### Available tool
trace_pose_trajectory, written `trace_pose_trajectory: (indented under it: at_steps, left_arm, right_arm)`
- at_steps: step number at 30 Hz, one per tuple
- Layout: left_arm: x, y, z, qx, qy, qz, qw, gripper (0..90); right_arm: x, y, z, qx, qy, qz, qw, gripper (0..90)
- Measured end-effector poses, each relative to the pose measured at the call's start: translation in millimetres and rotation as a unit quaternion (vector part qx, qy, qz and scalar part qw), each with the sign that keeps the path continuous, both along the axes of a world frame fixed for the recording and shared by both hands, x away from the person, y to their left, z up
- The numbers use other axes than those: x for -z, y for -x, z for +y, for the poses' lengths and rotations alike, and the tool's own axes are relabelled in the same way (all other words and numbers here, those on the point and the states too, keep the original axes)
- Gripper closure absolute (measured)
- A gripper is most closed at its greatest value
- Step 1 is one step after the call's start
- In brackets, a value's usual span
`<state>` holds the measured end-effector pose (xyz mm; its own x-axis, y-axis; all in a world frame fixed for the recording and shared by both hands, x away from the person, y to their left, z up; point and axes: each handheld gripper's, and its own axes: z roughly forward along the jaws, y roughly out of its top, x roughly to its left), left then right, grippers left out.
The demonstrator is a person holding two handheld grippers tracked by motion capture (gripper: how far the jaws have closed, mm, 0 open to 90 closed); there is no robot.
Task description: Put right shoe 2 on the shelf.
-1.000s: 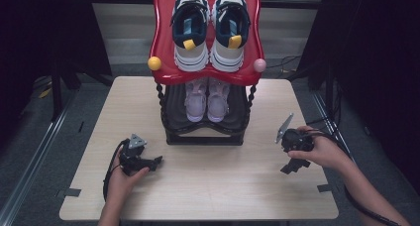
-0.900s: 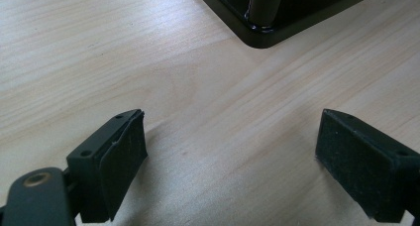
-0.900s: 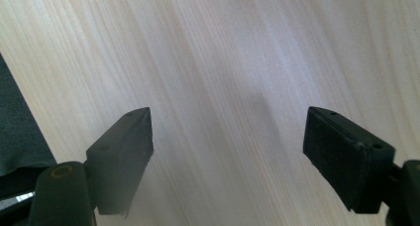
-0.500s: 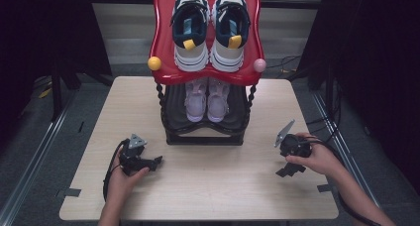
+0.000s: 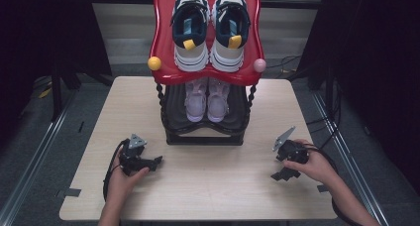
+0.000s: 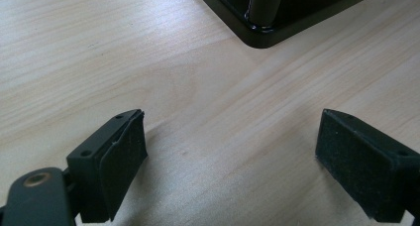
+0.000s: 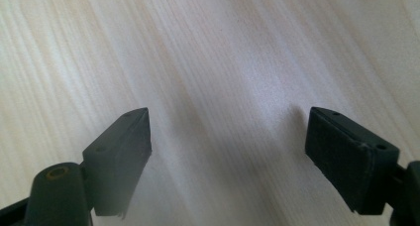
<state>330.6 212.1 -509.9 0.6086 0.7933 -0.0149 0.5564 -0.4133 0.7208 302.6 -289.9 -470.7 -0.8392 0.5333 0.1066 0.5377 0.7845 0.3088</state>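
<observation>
A two-tier shoe rack (image 5: 205,132) stands at the middle back of the wooden table (image 5: 208,186). Its red top shelf (image 5: 163,47) carries a pair of navy, white and yellow sneakers (image 5: 208,28). A pair of pale pink shoes (image 5: 205,99) sits on the black lower shelf. My left gripper (image 5: 153,162) rests on the table at front left, open and empty (image 6: 233,161), pointing at the rack's black base corner (image 6: 262,32). My right gripper (image 5: 282,174) is low over the table at front right, open with nothing between its jaws (image 7: 228,156).
A yellow knob (image 5: 154,63) and a pink knob (image 5: 259,65) stick out at the red shelf's front corners. Cables trail from both grippers. Dark floor with metal rails (image 5: 44,137) surrounds the table.
My right gripper has come down toward the table and a little nearer the front edge. The left gripper has stayed in place.
</observation>
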Motion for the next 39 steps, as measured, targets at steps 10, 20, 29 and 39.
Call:
trace_pose_trajectory:
  at_steps: [10, 20, 29, 39]
  left_arm:
    - [0.6, 0.3, -0.9, -0.005, 0.006, -0.001, 1.0000, 11.7]
    - [0.5, 0.4, -0.8, -0.005, 0.005, -0.001, 1.0000, 11.7]
    - [0.3, 0.4, -0.4, -0.003, 0.002, -0.001, 1.0000, 11.7]
    - [0.3, 0.7, -0.6, -0.004, 0.004, 0.000, 1.0000, 11.8]
  right_arm:
    - [10.7, 3.9, -7.7, 0.016, -0.039, -0.025, 0.9988, 15.7]
    - [18.4, 16.0, -15.3, 0.036, -0.078, -0.070, 0.9939, 13.8]
    - [28.1, 27.6, -20.1, 0.066, -0.115, -0.127, 0.9830, 13.0]
    - [40.0, 37.7, -28.1, 0.106, -0.168, -0.176, 0.9642, 12.6]
